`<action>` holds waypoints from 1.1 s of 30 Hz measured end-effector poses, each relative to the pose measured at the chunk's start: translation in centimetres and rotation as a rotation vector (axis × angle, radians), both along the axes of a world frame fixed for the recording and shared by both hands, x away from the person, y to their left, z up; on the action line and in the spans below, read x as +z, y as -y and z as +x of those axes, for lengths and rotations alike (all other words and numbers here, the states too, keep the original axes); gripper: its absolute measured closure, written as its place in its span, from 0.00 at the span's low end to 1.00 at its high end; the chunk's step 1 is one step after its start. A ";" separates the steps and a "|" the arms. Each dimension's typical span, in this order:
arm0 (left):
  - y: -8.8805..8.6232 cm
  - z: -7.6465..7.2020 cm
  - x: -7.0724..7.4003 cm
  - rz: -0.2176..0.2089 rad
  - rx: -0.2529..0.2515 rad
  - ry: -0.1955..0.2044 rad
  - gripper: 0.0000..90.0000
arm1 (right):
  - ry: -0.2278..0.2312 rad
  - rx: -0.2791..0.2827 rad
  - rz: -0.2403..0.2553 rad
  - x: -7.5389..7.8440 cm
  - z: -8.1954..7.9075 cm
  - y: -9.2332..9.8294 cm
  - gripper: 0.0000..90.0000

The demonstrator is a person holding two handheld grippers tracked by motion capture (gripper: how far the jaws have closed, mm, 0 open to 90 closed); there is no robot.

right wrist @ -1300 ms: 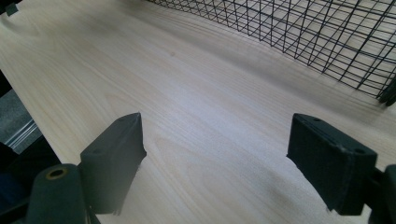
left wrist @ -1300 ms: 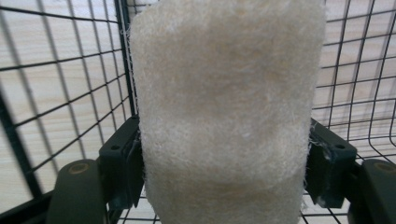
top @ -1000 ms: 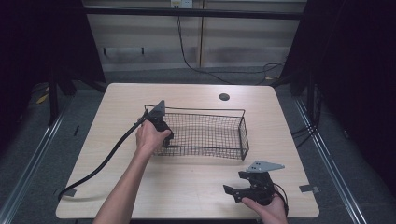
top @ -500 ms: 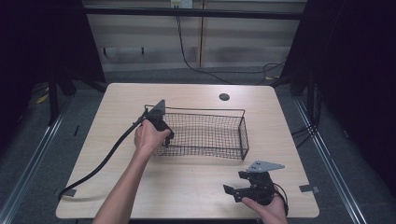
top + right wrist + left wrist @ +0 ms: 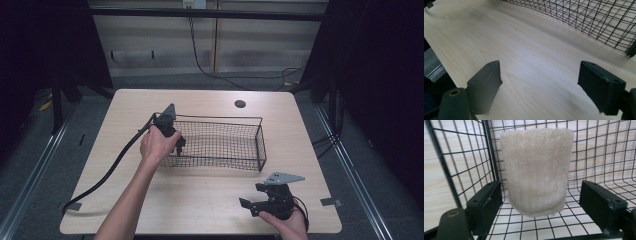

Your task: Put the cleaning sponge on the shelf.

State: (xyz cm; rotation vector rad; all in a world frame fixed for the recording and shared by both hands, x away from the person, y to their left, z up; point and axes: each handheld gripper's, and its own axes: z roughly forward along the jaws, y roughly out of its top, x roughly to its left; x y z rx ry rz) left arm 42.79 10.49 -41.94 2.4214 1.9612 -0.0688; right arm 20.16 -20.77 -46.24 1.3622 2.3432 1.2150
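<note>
L gripper [image 5: 539, 202] fingers just opened wide, beige towel roll [image 5: 536, 170] btwn, untouched.

The left forearm reaches forward and inward from the bottom edge, its hand [image 5: 156, 146] wrapped around the left claw [image 5: 178, 146], which tips downward. That claw's jaws have just been opening and now stand wide, pads pressing on nothing. The right hand [image 5: 287, 224] sits low near the person, holding the right claw [image 5: 246, 206] roughly level, pointing left, jaws spread wide.
</note>
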 end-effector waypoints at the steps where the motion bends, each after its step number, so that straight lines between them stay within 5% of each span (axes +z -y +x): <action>1: 0.0 0.0 0.2 -0.015 -0.003 -0.001 0.20 | -0.001 -0.001 0.000 0.0 0.0 0.0 0.20; 7: -0.1 -0.5 1.2 -0.072 -0.064 0.032 0.20 | 0.000 0.000 -0.001 0.0 0.0 0.0 0.20; 13: -0.4 -1.6 2.4 -0.081 -0.151 0.110 0.20 | -0.002 -0.001 0.000 0.0 0.0 0.0 0.21; 17: -0.6 -2.1 3.3 -0.132 -0.187 0.147 0.20 | -0.001 0.001 -0.001 0.0 0.0 0.0 0.21; 23: -1.1 -3.2 4.6 -0.192 -0.252 0.293 0.21 | -0.002 -0.007 0.002 0.0 0.0 0.1 0.21; 33: -1.6 -5.1 5.9 -0.261 -0.361 0.338 0.21 | -0.002 -0.008 0.002 0.0 0.0 0.1 0.21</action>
